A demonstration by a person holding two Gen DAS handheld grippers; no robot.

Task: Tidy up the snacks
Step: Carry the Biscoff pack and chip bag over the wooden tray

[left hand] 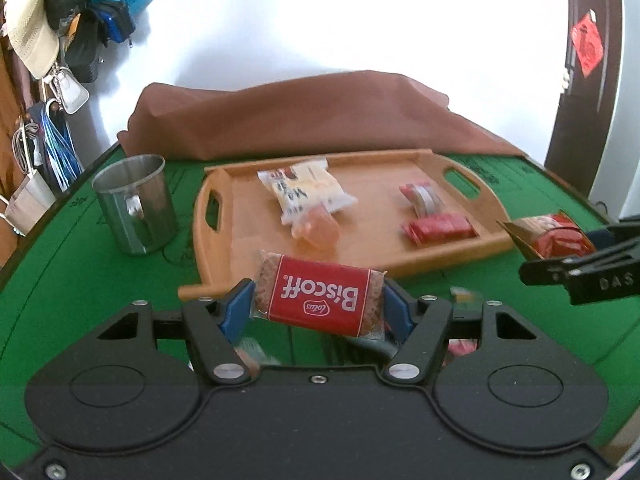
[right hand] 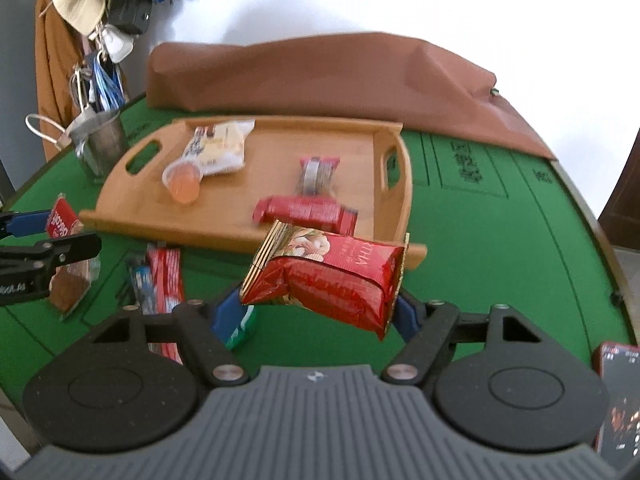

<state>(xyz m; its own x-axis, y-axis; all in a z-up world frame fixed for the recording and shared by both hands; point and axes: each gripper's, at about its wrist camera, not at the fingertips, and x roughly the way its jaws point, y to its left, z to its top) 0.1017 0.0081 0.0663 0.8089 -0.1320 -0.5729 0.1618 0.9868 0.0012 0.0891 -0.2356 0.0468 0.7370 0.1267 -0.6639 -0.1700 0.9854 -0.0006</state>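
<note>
Now both grippers are carrying snacks above the green tabletop [left hand: 80,280], near the wooden tray [left hand: 400,256]. Left gripper [left hand: 318,308] jaws are clamping a Biscoff pack [left hand: 320,300] w/ its ends between them; right gripper [right hand: 320,308] jaws are gripping a red nut bag [right hand: 332,276]. Four snacks are lying in tray.

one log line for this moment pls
left gripper: shut on Biscoff pack | right gripper: shut on red nut bag | both above green table | tray: four snacks
</note>
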